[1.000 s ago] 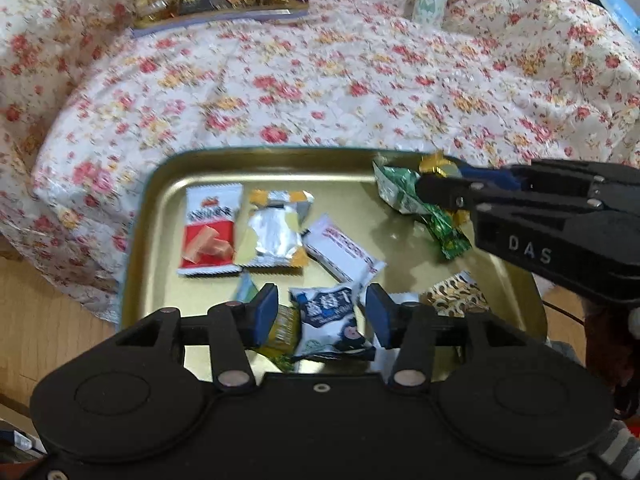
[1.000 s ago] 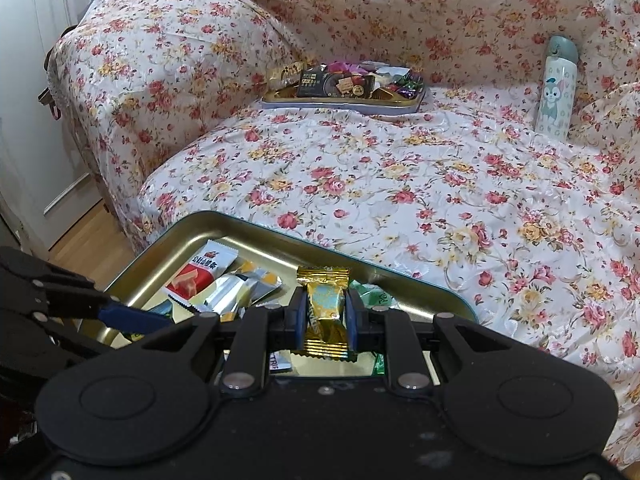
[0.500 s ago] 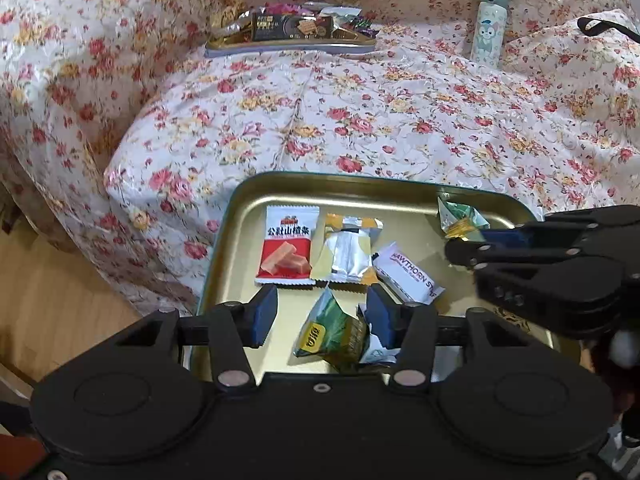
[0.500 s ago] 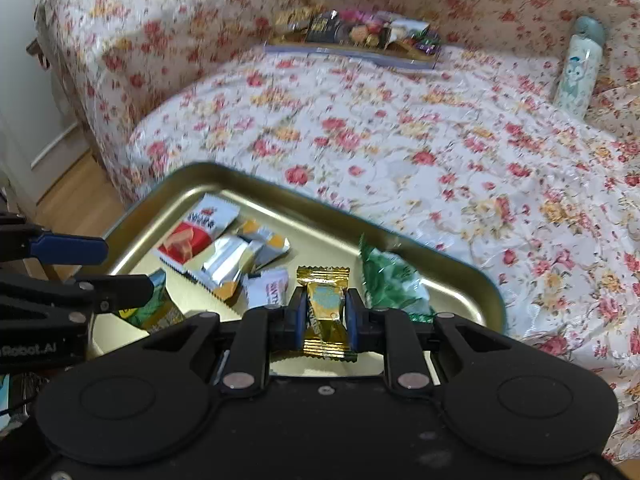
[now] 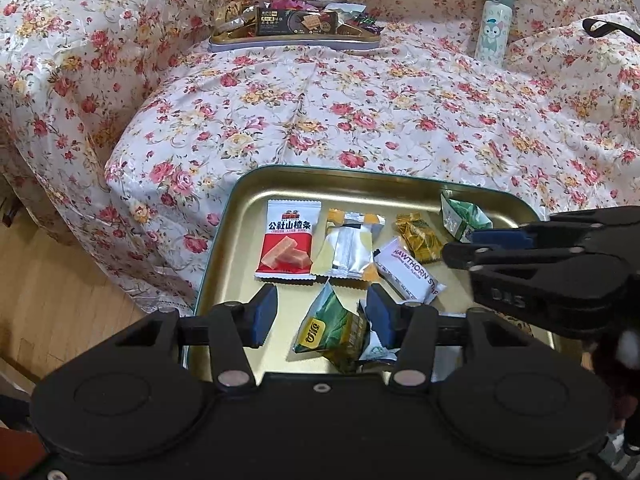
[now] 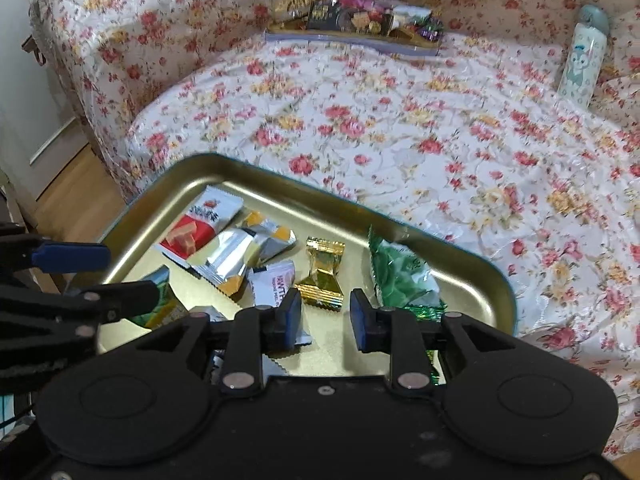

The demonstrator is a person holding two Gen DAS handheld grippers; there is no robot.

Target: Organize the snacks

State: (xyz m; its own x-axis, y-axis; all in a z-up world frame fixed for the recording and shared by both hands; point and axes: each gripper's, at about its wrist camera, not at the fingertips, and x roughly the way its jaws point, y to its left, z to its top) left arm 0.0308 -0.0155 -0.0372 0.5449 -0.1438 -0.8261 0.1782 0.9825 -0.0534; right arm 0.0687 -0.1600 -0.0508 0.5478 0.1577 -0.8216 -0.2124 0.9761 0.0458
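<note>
- Two grippers hang over the gold tray (image 5: pixel 240 200), which sits at the edge of the flowered cover (image 5: pixel 360 120); I hold one in each hand.
- Right gripper (image 6: pixel 325 314): its jaws are opening. The gold candy (image 6: pixel 322 276) lies flat on the tray floor just in front of the pads, and I see no pad pressing on it, so I judge it as released.
- Left gripper (image 5: pixel 320 316): its jaws stand apart. The green packet (image 5: pixel 332 332) lies between them, closer to the right pad, and the left pad is clearly free of it. I cannot tell if the right pad touches it.
- The relation that matters for the coming move: the green packet is directly under my left jaws, with its pointed end toward the row of snacks behind it. Its long axis runs roughly along my fingers, so closing across it looks natural. The left hand is the nearer one.
- Behind it lie the red packet (image 5: pixel 289 238), the silver packet (image 5: pixel 348 248) and the white hawthorn bar (image 5: pixel 408 274), side by side. A green bag (image 5: pixel 462 216) rests near the far right corner.
- Many more snacks wait on the far tray (image 5: pixel 296 26), well apart from here.
</note>
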